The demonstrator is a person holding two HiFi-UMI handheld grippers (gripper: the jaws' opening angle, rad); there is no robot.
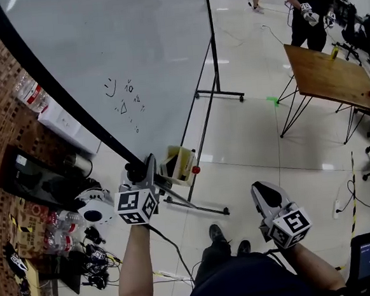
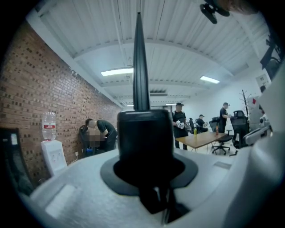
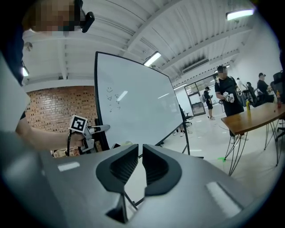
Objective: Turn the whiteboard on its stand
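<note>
The whiteboard (image 1: 133,59) is up on its stand (image 1: 204,133) on the floor (image 1: 255,145). The left gripper (image 1: 138,172) has its fingers shut tight on the whiteboard's black edge, near the low corner. The right gripper (image 1: 262,192) is well apart from it, its fingers nearly together with a thin gap, holding nothing.

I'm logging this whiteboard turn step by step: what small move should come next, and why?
Probably swing the clamped edge sideways with the left gripper: its jaws are shut on the black frame of the whiteboard, so it can turn the board on the stand. The right gripper hangs clear, jaws slightly apart, holding nothing.
</note>
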